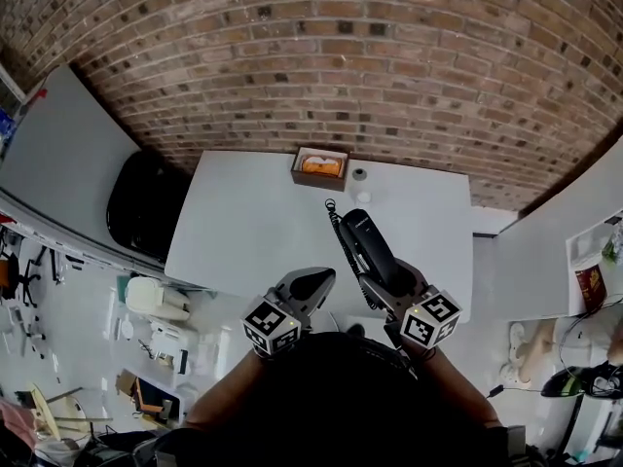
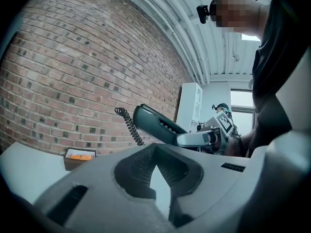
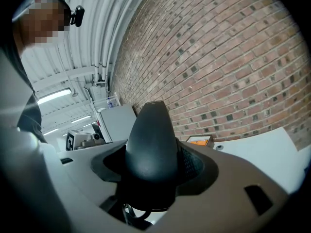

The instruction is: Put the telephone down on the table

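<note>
In the head view, a black telephone handset (image 1: pixel 368 246) is seen clamped at its near end by the right gripper (image 1: pixel 391 282). It is held in the air over the near right part of the white table (image 1: pixel 243 222). Its long axis runs away from the gripper, toward the far edge and slightly to the left, and a coiled cord (image 1: pixel 334 214) trails from its far tip. The left gripper (image 1: pixel 313 282) is held just beside it, at the table's near edge. A small open box (image 1: pixel 320 166) with something orange inside stands at the far edge, well apart from the handset.

In the left gripper view, the jaws of the left gripper (image 2: pixel 155 152) are shown with their tips brought together and nothing between them. The telephone handset (image 2: pixel 153 123) is seen to its right, tilted upward, clear of the table surface.

In the right gripper view, the jaws of the right gripper (image 3: pixel 151 171) are closed round the telephone handset (image 3: pixel 150 140), which points straight ahead along them. The table is judged to lie below and ahead, so lowering by the right gripper alone should suffice.
</note>
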Available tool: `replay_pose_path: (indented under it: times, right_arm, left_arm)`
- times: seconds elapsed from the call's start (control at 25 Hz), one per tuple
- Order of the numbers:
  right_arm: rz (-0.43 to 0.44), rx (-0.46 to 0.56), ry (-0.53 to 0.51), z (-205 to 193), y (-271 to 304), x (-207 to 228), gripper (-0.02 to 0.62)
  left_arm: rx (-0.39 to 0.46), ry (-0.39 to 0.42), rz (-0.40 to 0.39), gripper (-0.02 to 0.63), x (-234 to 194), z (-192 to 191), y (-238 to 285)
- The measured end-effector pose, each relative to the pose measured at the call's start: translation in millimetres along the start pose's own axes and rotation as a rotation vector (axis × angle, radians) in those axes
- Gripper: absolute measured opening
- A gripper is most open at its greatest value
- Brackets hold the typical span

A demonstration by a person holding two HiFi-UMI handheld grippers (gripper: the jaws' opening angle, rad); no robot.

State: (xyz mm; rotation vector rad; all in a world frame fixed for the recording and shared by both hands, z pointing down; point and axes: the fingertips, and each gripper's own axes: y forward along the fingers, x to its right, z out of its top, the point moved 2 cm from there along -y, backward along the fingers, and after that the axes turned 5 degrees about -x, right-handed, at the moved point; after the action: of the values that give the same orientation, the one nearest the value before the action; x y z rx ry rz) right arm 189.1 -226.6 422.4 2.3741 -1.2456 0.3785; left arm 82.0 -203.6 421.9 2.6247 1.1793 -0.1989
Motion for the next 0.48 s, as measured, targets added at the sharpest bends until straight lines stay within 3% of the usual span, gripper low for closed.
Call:
replay_pose_path:
  times: [0.48]
  right_arm:
    - [-0.052, 0.012, 0.034, 14, 20, 31, 0.272]
  left_arm:
    - [-0.004, -0.014, -0.033, 0.006, -40, 11, 24]
